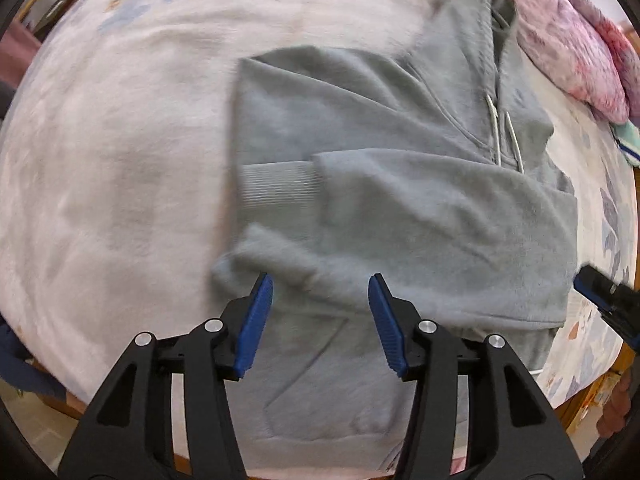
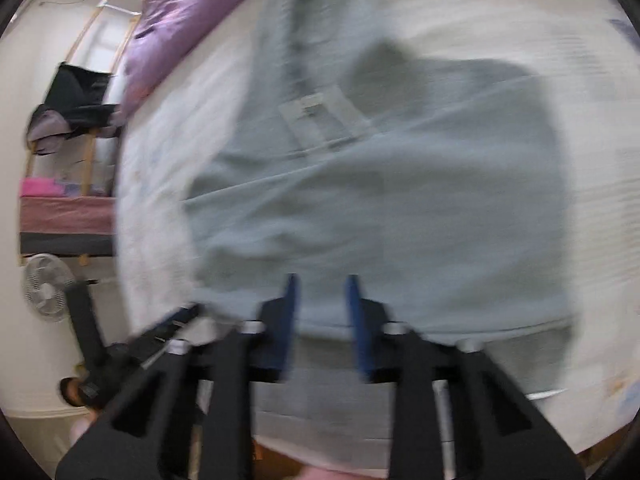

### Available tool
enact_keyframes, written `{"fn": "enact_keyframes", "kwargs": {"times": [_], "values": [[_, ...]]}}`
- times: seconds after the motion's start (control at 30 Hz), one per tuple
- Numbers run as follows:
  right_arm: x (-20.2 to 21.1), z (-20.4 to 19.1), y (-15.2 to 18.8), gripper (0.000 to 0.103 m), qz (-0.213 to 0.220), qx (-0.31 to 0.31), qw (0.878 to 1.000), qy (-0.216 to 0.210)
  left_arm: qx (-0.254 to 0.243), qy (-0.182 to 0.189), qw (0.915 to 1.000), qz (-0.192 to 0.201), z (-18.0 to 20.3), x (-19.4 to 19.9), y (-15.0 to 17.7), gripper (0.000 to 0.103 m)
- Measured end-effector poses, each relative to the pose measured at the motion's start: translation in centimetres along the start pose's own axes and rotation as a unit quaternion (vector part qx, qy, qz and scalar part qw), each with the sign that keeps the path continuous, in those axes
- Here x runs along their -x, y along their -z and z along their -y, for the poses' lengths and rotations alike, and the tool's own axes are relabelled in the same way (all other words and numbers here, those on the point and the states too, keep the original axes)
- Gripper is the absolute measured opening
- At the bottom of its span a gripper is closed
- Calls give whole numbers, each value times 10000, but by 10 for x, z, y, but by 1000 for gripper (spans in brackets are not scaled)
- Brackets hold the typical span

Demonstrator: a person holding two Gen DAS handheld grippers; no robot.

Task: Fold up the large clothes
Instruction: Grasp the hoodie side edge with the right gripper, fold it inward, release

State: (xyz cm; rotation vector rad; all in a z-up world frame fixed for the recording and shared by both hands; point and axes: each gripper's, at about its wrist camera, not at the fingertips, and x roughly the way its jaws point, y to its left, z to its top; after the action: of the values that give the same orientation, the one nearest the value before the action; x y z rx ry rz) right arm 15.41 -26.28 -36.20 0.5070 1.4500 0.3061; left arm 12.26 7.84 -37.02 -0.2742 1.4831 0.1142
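- I'm hovering the left gripper (image 1: 320,320), fingers spread and empty, over the hoodie's (image 1: 400,208) near hem, ready for folding.
- The hoodie is lying on the bed (image 1: 120,160), sleeves crossed inward.
- The right gripper (image 2: 320,324) is blurring; fingers narrowly apart, nothing pinched.

Grey-green hoodie (image 1: 400,200) on a pale floral bedsheet (image 1: 100,160); pink-purple floral quilt (image 1: 572,40).
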Motion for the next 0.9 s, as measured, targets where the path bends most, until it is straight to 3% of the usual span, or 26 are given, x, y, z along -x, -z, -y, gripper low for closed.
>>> {"fn": "enact_keyframes", "kwargs": {"times": [0.1, 0.17, 0.23, 0.27, 0.37, 0.47, 0.67, 0.77, 0.83, 0.9], "values": [[-5, 54, 2, 14, -152, -286, 9987, 385, -126, 62, 9999, -91, 14, -18, -3, 51], [-17, 81, 11, 13, -391, -508, 9965, 533, -229, -153, 9992, -279, 19, -38, 0, 50], [-41, 109, 29, 8, -961, -651, 9880, 1017, -137, -254, 9976, -630, 15, -58, 6, 48], [-49, 118, 37, 0, -1167, -673, 9836, 1201, -98, -266, 9970, -715, 12, -62, 10, 48], [-40, 132, 53, 0, -962, -914, 9875, 849, -140, -279, 9967, -747, 6, -58, 16, 46], [-14, 126, 49, 2, -673, -851, 9912, 762, -102, -225, 9964, -817, 0, -45, 18, 38], [24, 89, 2, 2, -4, -319, 9989, 349, -333, -143, 9991, -205, 10, -5, -12, 38], [-6, 88, -15, 2, -301, -270, 9982, 453, -270, -64, 9993, -236, 14, -19, -28, 39], [-49, 104, -5, 0, -944, -273, 9926, 719, -262, -64, 9981, -560, 14, -43, -25, 38], [-61, 113, 8, 0, -1083, -444, 9910, 656, -308, -238, 9948, -941, 12, -68, -12, 36]]}}
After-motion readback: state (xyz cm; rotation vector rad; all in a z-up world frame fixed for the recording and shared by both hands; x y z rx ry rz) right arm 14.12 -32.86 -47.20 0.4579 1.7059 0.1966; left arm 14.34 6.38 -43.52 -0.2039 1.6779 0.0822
